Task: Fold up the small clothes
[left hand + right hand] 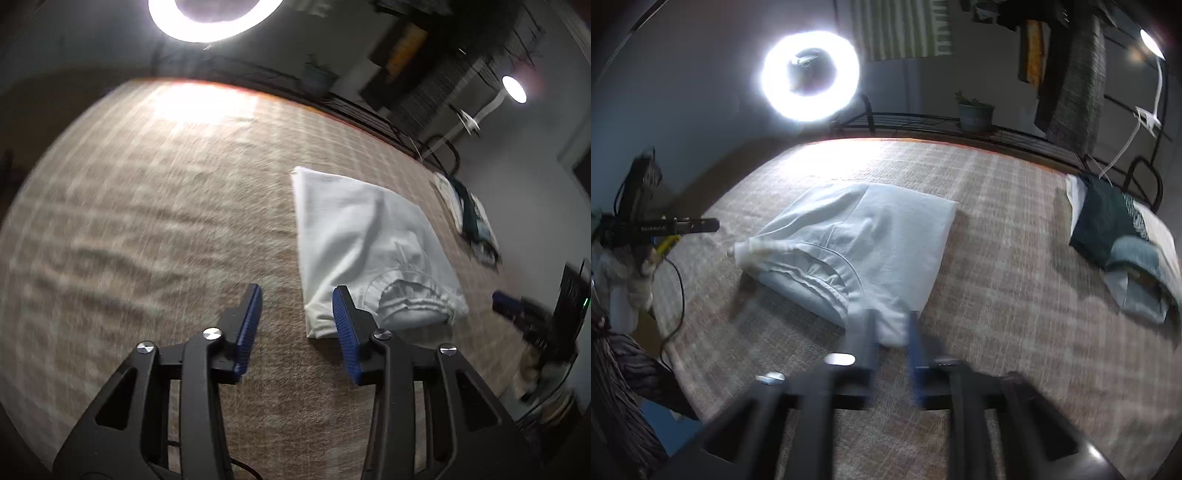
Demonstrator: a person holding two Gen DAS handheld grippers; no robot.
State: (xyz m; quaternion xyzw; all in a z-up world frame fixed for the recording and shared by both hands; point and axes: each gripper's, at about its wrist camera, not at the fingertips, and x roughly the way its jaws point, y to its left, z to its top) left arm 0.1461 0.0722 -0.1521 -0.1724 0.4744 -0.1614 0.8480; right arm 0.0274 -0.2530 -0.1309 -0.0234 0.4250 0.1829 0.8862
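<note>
Hovering parted, left claw [297, 306] points beside white shorts [369, 243].

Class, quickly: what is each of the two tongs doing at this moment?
Left tongs: open, holding nothing, beside the folded white shorts.
Right tongs: blurred; jaws apart at a corner of the shorts, grip cannot be told.

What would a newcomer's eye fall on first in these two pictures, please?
The glaring ring light beyond the far edge of the plaid-covered surface. Next, the folded white garment lying mid-surface, its elastic waistband facing the cameras. The open left tongs hover at its near corner, and a stack of folded clothes sits far right.
</note>
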